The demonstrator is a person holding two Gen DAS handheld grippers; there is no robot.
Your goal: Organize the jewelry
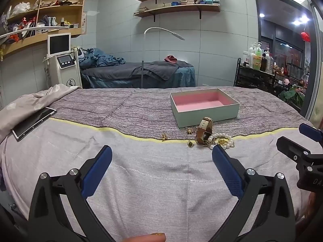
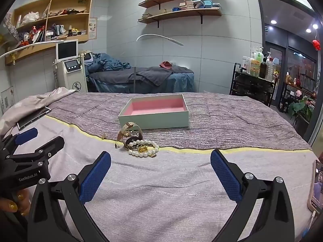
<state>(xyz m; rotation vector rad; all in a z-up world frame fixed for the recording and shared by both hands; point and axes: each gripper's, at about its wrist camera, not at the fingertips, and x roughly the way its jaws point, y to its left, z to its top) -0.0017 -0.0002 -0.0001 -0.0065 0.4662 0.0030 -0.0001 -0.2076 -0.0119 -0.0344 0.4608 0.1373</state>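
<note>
At the left edge of the right wrist view sits the left gripper (image 2: 40, 139) with black arms and blue pads, its jaws wide apart and holding nothing. In the middle a pile of jewelry with a white pearl bracelet (image 2: 144, 148) and a tan strap watch (image 2: 129, 130) lies on the grey cloth bed (image 2: 181, 191), just below the pale green box with pink inside (image 2: 155, 119). Low in the frame the right gripper (image 2: 160, 164) also gapes, holding nothing.

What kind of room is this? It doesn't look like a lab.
Probably a beauty or massage salon: a treatment bed with dark sheets, a skincare-type machine with a screen beside it, and a rack of lotion bottles near the door.
</note>
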